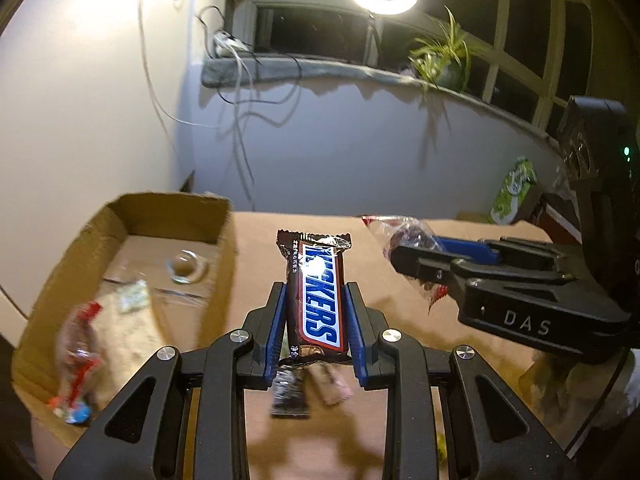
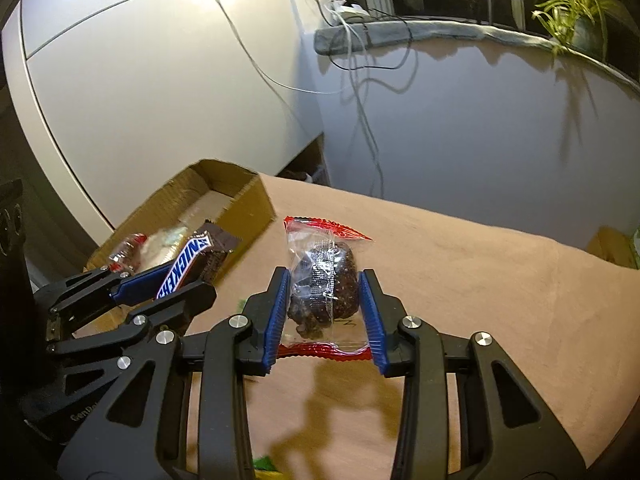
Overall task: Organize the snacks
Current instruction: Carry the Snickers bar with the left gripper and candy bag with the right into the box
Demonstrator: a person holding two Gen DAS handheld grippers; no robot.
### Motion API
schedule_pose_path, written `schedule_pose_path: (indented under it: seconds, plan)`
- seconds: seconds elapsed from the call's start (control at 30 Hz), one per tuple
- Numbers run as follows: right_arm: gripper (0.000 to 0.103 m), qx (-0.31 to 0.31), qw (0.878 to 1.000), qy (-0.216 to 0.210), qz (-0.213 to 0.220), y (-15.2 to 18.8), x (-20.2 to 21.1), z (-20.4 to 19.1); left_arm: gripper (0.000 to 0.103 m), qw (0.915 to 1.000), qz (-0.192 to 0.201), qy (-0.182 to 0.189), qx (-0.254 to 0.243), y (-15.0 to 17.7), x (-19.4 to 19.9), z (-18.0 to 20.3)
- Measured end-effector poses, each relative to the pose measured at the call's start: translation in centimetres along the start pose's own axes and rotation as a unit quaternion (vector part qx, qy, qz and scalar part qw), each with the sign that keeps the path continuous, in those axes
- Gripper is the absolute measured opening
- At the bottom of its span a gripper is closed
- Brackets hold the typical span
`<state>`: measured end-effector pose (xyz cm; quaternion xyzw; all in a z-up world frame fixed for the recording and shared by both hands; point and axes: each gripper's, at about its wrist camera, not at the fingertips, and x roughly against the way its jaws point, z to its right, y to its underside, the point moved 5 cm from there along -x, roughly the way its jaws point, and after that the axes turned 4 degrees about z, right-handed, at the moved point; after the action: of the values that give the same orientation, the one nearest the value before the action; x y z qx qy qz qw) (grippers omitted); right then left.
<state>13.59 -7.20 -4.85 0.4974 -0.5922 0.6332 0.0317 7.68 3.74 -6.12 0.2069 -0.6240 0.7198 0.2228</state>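
The left gripper (image 1: pixel 316 312) is pinching a Snickers (image 1: pixel 316 300) and the right gripper (image 2: pixel 326 312) a clear packet (image 2: pixel 324 284), both aloft beside the box (image 1: pixel 120 216), where, judging by closeness, the two are risking collision or a slipping packet.

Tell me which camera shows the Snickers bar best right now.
The left wrist view: the Snickers bar stands centred between the left claw pads, its label fully readable. The right wrist view shows it only at the left edge, at an angle, half hidden by that claw, near the cardboard box.
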Motion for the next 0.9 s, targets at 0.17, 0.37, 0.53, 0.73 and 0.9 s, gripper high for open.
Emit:
schedule_pose_path:
  seconds: [0.17, 0.37, 0.53, 0.73, 0.9]
  plan:
    - [0.037, 0.002, 1.000, -0.019, 0.006, -1.3, -0.9, -2.5, 0.027, 0.9995, 0.014, -0.019, 0.019, -0.6, 0.9, -2.9]
    - [0.037, 0.008, 0.999, -0.038, 0.009, -2.4, -2.3, -5.7, 0.027, 0.9978, 0.030, -0.037, 0.046, -1.0, 2.5, -6.4]
    - [0.037, 0.014, 0.999, -0.051, 0.005, -3.0, -3.9, -8.2, 0.027, 0.9956, 0.035, -0.056, 0.066, -0.9, 3.2, -9.5]
    - [0.037, 0.021, 0.998, -0.065, -0.003, -3.2, -5.6, -10.7, 0.027, 0.9936, 0.033, -0.071, 0.081, -0.6, 3.6, -12.2]
    - [0.037, 0.032, 0.997, -0.073, -0.012, -3.0, -7.0, -12.5, 0.027, 0.9918, 0.034, -0.080, 0.094, -0.2, 4.1, -14.0]
